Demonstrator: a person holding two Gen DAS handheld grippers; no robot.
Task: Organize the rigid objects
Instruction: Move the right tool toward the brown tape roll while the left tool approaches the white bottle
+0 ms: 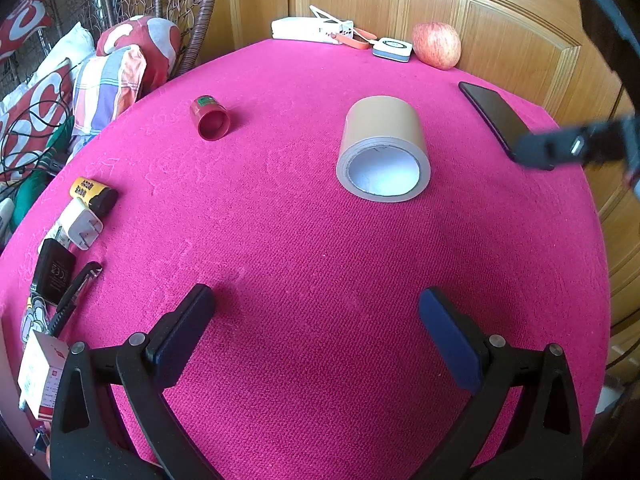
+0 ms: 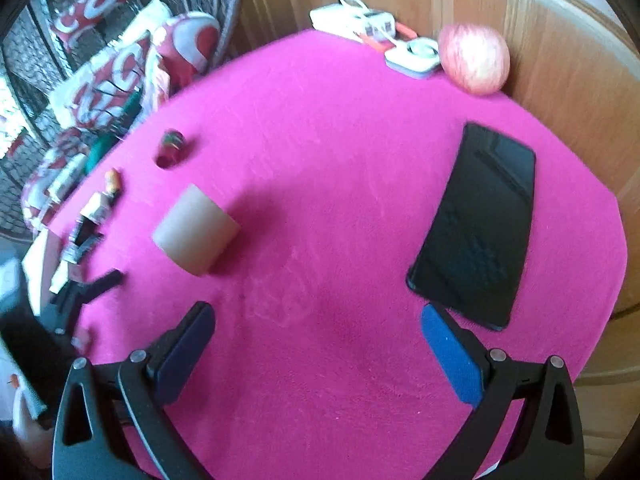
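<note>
A tan tape roll (image 1: 383, 148) lies on its side in the middle of the pink table (image 1: 304, 248); it shows as the tape roll (image 2: 195, 229) in the right wrist view. A small red cup (image 1: 210, 117) lies tipped over far left of it. A black phone (image 2: 478, 224) lies flat on the right side, also seen as the phone (image 1: 494, 118). My left gripper (image 1: 316, 320) is open above bare cloth, short of the tape. My right gripper (image 2: 318, 332) is open too, its right pad (image 2: 450, 354) just short of the phone's near end.
Along the left edge lie a yellow and black battery (image 1: 94, 195), a white plug (image 1: 82, 224), a black adapter (image 1: 54, 271) and a small box (image 1: 40, 376). At the back stand an apple (image 1: 437, 45), a white device (image 1: 312, 29) and a small square gadget (image 1: 393, 49). Wooden cabinet doors (image 1: 500, 12) rise behind.
</note>
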